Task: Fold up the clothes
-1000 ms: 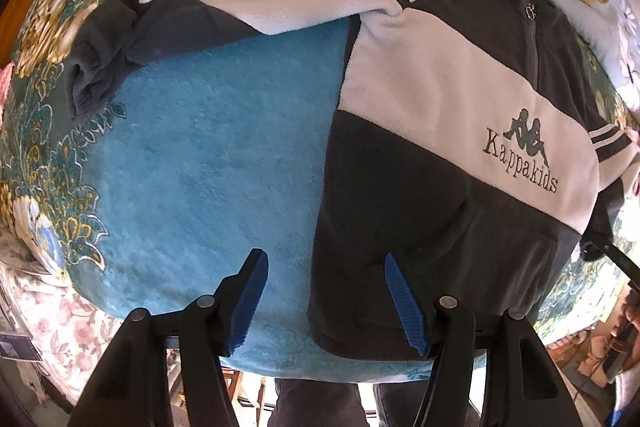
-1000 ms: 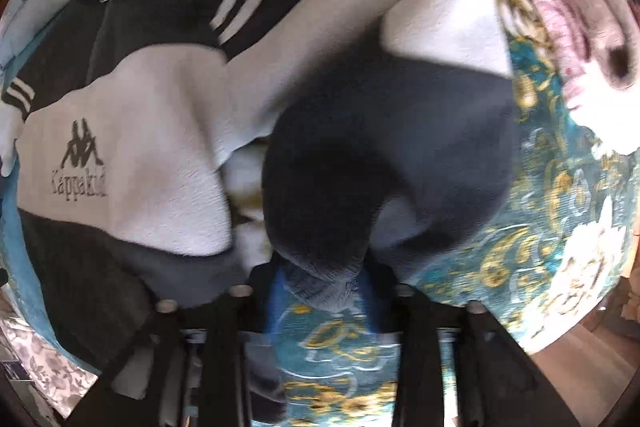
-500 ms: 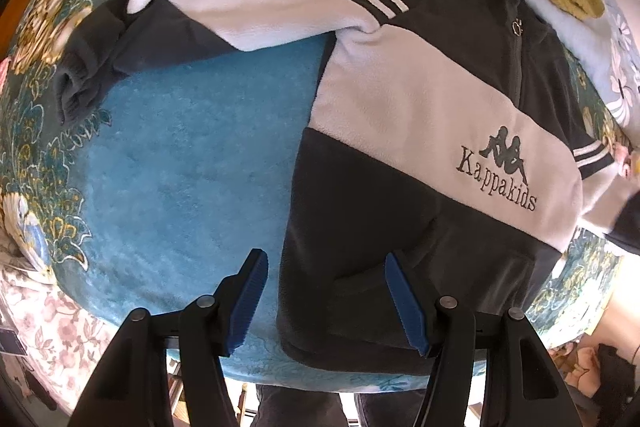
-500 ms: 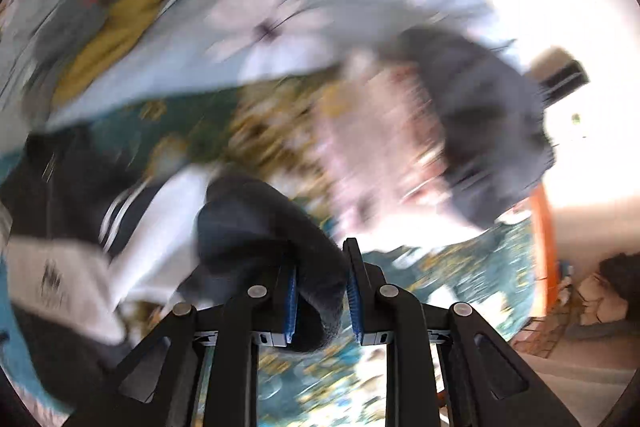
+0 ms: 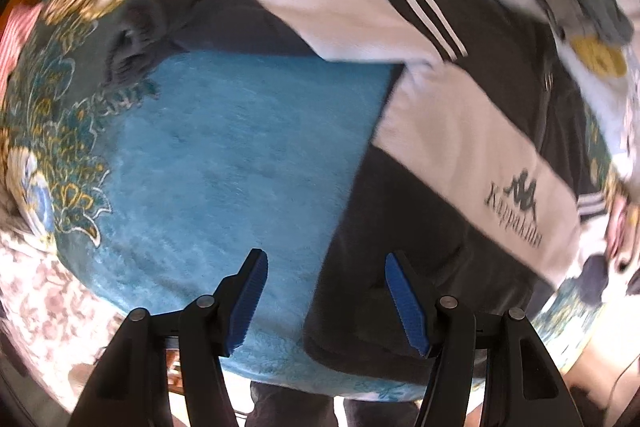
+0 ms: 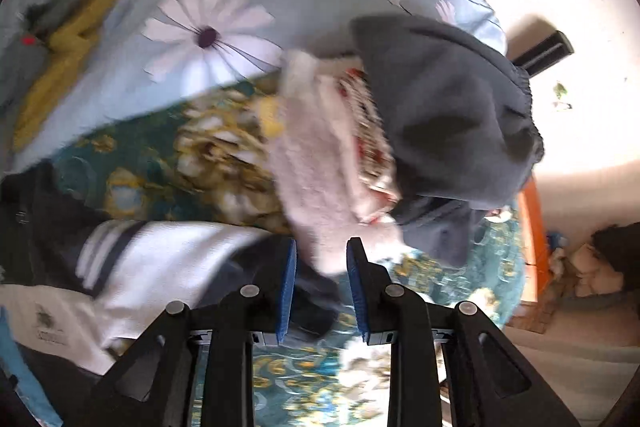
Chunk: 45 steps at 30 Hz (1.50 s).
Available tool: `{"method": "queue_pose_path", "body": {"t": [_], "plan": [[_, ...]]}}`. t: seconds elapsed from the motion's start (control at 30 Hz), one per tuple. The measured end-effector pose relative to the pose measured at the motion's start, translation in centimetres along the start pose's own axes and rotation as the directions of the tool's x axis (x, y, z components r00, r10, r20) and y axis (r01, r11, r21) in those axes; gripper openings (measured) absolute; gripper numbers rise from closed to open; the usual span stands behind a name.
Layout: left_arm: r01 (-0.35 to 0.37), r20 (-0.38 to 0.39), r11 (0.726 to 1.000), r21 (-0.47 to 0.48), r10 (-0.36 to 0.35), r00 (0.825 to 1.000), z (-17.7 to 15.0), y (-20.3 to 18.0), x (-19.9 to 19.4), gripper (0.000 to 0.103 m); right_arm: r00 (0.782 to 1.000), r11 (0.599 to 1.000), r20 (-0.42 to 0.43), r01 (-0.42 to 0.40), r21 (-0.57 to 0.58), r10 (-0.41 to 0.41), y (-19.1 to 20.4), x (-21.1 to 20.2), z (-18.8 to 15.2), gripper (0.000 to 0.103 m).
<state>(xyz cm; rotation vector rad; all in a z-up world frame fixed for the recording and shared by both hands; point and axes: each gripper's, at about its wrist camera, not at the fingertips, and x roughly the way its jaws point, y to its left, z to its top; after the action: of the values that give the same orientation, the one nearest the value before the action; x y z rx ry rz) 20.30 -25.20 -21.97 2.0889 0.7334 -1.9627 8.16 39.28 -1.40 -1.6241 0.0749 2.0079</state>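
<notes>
One jacket [image 5: 460, 131] is in play, a dark-and-white Kappa fleece, lying face up and spread flat on the blue blanket [image 5: 240, 155] that covers the bed, with its hem at the near edge. Judging by that, the folding is nowhere near finished: the body is fully open and the sleeve [image 5: 304, 7] on the left side stretches straight out toward the far left corner, cuff bunched up there.

The left gripper [image 5: 324, 301] hangs wide open over the near edge, right at the jacket's bottom corner, holding nothing. The right gripper [image 6: 320, 283] has its jaws fairly close together, with the dark cuff [image 6: 316, 307] of the other sleeve lying between them. It's blurry, so I can't tell if it's pinched or loose.

A stack of folded stuff sits by the right edge: a pink fluffy piece [image 6: 320, 155] with a grey garment [image 6: 444, 115] on top. More loose clothes [image 5: 580, 11] lie toward the far right corner. That stack is close to where the sleeve swings.
</notes>
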Motion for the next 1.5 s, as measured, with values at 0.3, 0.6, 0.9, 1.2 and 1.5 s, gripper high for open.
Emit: {"method": "queue_pose_path", "body": {"t": [0.3,0.6,0.9,1.2,1.5], "plan": [[0.243,0.170,0.872,-0.425,-0.187,0.968,4.0,10.4,-1.4,0.065,0.961,0.954,-0.036,-0.278,-0.114,0.276,13.2,-3.9,-5.5,0.071],[-0.027,0.167,0.983,-0.183,0.058,0.984,9.8,13.1,-1.2,0.065,0.920,0.864,-0.227,-0.382,-0.327,0.321,27.8,-6.0,-14.0,0.090],[-0.010,0.135,1.000,0.009,0.009,0.991,14.2,13.4,0.6,0.063,0.945,0.851,-0.236,-0.309,-0.425,0.226,32.6,-7.6,-14.0,0.091],[0.174,0.180,0.982,-0.070,-0.159,0.971,17.5,17.1,-1.3,0.021,0.954,0.865,-0.262,-0.253,-0.434,0.148,34.5,-8.1,-14.8,0.091],[0.218,0.201,0.893,-0.394,-0.148,0.968,19.9,24.4,-0.4,0.018,0.953,0.863,-0.272,-0.247,-0.441,0.134,35.8,-8.1,-15.3,0.091]]}}
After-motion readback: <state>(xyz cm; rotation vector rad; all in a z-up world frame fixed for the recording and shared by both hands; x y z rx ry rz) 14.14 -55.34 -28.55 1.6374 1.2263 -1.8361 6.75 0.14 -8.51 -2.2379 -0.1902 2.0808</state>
